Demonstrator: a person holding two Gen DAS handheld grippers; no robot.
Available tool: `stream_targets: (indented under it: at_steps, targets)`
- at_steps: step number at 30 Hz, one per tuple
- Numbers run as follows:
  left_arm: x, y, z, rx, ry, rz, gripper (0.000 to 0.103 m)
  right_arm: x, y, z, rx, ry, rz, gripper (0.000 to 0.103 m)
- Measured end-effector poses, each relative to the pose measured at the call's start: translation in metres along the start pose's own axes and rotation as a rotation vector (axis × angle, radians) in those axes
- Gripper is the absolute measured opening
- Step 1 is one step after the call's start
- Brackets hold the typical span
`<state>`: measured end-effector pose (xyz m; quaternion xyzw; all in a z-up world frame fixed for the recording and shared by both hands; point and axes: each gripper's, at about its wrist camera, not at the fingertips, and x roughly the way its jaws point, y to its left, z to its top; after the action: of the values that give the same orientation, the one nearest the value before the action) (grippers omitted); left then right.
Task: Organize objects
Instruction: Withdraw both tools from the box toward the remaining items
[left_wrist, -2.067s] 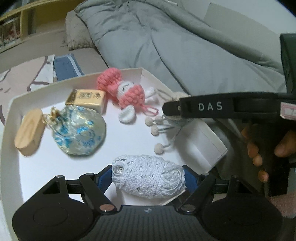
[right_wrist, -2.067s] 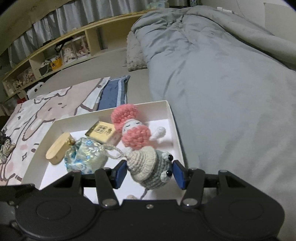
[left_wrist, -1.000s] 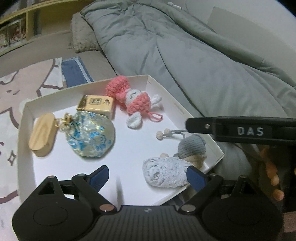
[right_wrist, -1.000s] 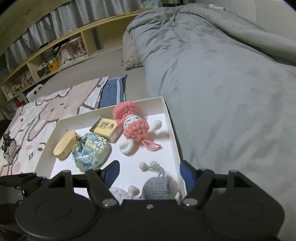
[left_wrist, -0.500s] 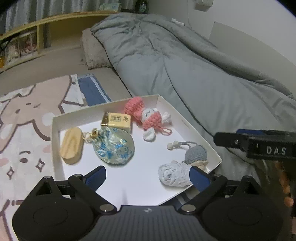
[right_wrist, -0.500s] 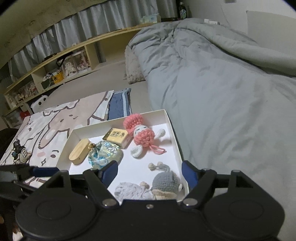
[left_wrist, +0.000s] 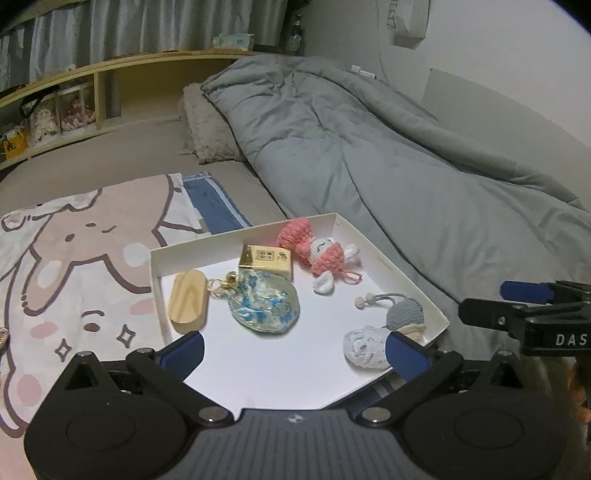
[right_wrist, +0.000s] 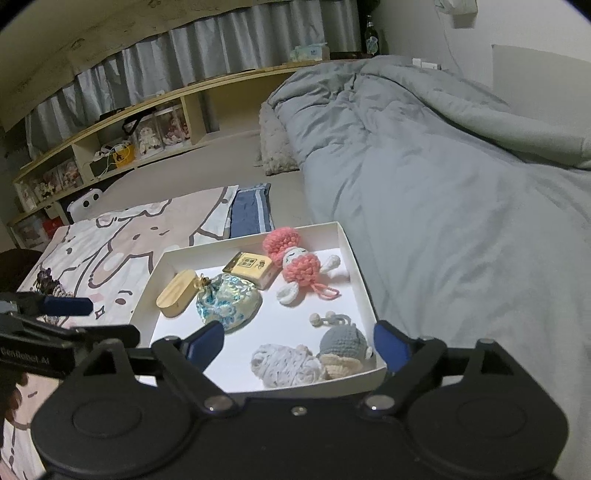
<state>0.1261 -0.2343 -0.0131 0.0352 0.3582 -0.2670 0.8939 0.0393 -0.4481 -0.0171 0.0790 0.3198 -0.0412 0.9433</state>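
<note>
Right now the grey duvet (right_wrist: 461, 184) is the biggest thing in both views, bunched over the right side of the bed. Left of it lies the cartoon-print blanket (left_wrist: 74, 236), with a folded blue cloth (right_wrist: 251, 214) at its far edge.

White tray (left_wrist: 399, 273) sits on the bed between blanket and duvet, its right wall against the duvet. Everything to be sorted is in it:
- blue-and-gold brocade pouch (left_wrist: 264, 304), middle-left, flat
- wooden oval tag (left_wrist: 187, 301), just left of the pouch, at the left wall
- pink-and-white crochet bunny (left_wrist: 317, 254), far right part of the tray, lying on its side
- gold box (left_wrist: 266, 260), between bunny and pouch, touching the pouch's far edge
- white crochet bundle (right_wrist: 284, 363), near right corner
- grey crochet doll (right_wrist: 343, 347), just right of the bundle, touching it, cord with small beads trailing toward the tray centre

Left gripper (left_wrist: 293, 350): fingers have just been opening, now spread wide, nothing between them, hovering over the tray's near edge. Right gripper (right_wrist: 299, 345): fingers likewise just opening, wide apart, pads clear of the bundle and doll that show between them below. Each gripper shows at the edge of the other's view.
</note>
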Motion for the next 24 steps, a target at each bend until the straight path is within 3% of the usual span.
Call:
stream_targets:
  at_steps: [5,24]
  targets:
    - [-0.011,0.011,-0.004,-0.002,-0.021,0.009,0.103,-0.011,0.006,-0.006,0.002,-0.017,-0.02,0.103]
    - [-0.032,0.049,-0.014,-0.018,-0.042,-0.002,0.103,-0.016,0.029,-0.017,0.032,-0.018,-0.077,0.103]
